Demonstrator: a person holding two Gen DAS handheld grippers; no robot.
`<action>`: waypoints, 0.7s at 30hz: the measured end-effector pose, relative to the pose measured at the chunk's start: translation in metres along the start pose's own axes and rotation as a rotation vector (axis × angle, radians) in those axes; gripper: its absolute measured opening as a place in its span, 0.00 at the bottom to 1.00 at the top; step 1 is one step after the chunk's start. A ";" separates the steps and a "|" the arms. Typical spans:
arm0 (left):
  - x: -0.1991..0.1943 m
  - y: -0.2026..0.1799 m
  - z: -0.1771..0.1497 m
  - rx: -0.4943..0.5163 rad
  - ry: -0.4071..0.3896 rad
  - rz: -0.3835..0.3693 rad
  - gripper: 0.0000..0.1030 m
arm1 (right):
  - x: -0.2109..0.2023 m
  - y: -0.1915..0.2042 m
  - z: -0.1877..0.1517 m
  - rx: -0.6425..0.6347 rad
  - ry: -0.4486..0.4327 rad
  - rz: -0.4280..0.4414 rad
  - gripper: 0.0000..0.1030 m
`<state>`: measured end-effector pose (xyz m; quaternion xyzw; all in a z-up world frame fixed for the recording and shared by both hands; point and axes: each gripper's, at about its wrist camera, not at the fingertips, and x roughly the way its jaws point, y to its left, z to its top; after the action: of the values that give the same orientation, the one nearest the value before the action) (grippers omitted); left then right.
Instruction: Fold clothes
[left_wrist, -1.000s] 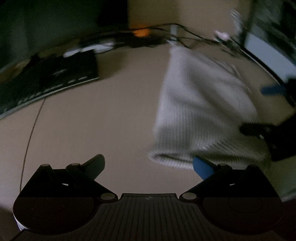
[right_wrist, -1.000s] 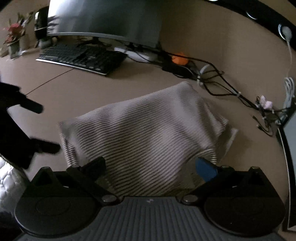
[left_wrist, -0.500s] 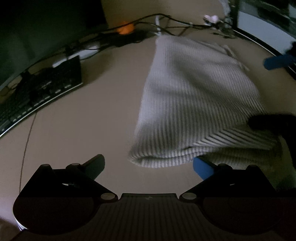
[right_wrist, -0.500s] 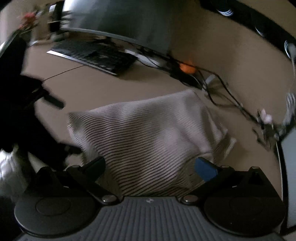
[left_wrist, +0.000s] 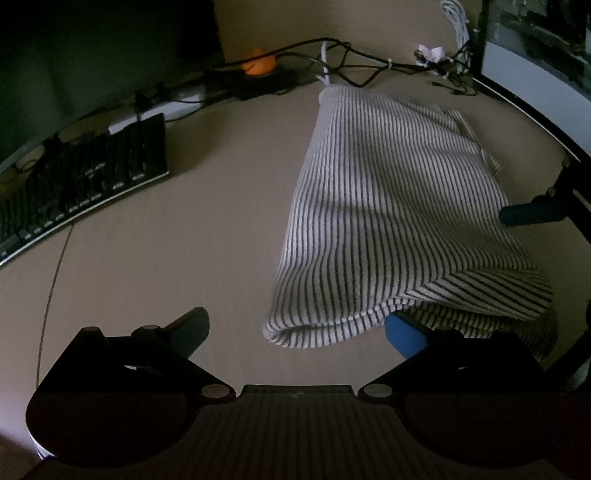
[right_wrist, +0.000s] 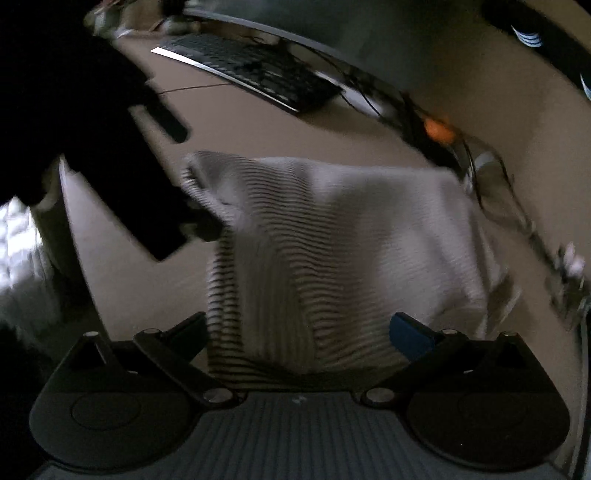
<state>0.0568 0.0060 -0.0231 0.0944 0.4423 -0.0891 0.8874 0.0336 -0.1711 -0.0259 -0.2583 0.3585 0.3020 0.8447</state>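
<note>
While the folded striped garment (left_wrist: 388, 221) lies on the tan worktop (left_wrist: 184, 240) right of the keyboard (left_wrist: 85, 184), its long axis runs from the near rolled edge away toward the cables (left_wrist: 354, 62). The left claw (left_wrist: 295, 332) gapes empty at that edge; the right claw (right_wrist: 299, 332) gapes over the cloth's side.

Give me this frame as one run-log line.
phase: fold in progress | left gripper: open, at near corner of striped garment | right gripper: open, over garment | garment: folded on desk
</note>
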 end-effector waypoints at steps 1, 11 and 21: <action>-0.001 0.001 -0.001 0.000 -0.002 -0.003 1.00 | 0.000 -0.008 0.000 0.051 0.010 0.020 0.96; -0.006 -0.004 -0.015 0.107 -0.010 -0.029 1.00 | 0.002 -0.040 0.004 0.263 0.031 0.141 0.94; 0.006 -0.010 0.009 0.107 -0.048 0.052 1.00 | -0.029 -0.004 -0.003 -0.037 -0.080 0.018 0.98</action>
<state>0.0643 -0.0067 -0.0234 0.1511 0.4129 -0.0920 0.8934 0.0188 -0.1855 -0.0051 -0.2582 0.3212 0.3264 0.8507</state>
